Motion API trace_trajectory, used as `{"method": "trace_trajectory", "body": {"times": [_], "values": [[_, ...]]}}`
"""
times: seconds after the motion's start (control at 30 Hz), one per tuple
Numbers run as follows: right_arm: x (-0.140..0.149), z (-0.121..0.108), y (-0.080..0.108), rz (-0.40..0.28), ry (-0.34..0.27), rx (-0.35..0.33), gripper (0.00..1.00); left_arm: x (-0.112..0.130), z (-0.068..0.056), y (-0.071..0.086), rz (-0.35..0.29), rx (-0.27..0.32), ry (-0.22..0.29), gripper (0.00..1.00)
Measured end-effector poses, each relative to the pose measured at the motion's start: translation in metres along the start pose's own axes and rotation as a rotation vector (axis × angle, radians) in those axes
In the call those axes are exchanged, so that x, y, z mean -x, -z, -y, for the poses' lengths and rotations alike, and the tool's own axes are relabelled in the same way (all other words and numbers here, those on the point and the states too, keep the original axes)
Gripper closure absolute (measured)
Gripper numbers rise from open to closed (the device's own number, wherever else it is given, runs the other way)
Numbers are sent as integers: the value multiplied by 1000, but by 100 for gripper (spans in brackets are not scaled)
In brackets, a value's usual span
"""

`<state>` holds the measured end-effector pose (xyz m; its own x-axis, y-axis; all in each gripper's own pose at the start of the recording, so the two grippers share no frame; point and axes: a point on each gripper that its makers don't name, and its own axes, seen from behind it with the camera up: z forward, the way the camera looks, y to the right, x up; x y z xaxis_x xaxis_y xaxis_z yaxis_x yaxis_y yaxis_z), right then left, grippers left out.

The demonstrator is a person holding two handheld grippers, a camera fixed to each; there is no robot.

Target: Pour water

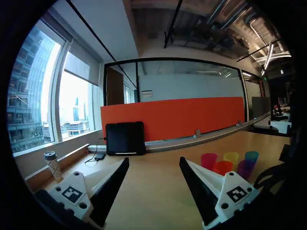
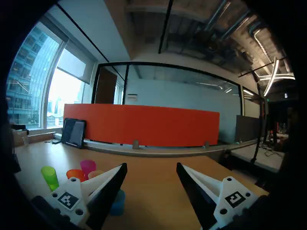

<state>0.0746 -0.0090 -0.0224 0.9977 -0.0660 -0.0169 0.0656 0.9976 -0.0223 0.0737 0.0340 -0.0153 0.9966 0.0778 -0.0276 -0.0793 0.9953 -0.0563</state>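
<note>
The left gripper (image 1: 153, 163), in the left gripper view, hangs over the table (image 1: 153, 199), jaws released and wide with nothing between them. Just past its right finger stand five cups (image 1: 222, 167) in a cluster: pink, yellow, blue, orange and purple. The finger hides the bases of the nearest ones. Far left, at the table's edge under the window (image 1: 34, 111), a small clear bottle (image 1: 52, 164) with a grey cap stands upright. It is too small to tell whether it holds water. Farther back a dark tablet (image 1: 125, 138) stands propped before the orange divider (image 1: 172, 117).

In the right gripper view the right gripper (image 2: 151, 168) is likewise spread and empty. Its left finger covers much of a blue cup (image 2: 118, 203) and most of a pale one. The green cup (image 2: 50, 177), an orange one and a pink one stand unhidden to its left.
</note>
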Motion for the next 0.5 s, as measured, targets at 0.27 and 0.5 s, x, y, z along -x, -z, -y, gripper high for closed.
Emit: {"method": "trace_trajectory", "body": {"times": [0.27,0.5], "values": [[4,0,5,0,8,13,1,11,4,-4,1,-31,-3,2],[8,-2,6,5,-6,16,1,26,1,-6,4,-36,-11,3]]}}
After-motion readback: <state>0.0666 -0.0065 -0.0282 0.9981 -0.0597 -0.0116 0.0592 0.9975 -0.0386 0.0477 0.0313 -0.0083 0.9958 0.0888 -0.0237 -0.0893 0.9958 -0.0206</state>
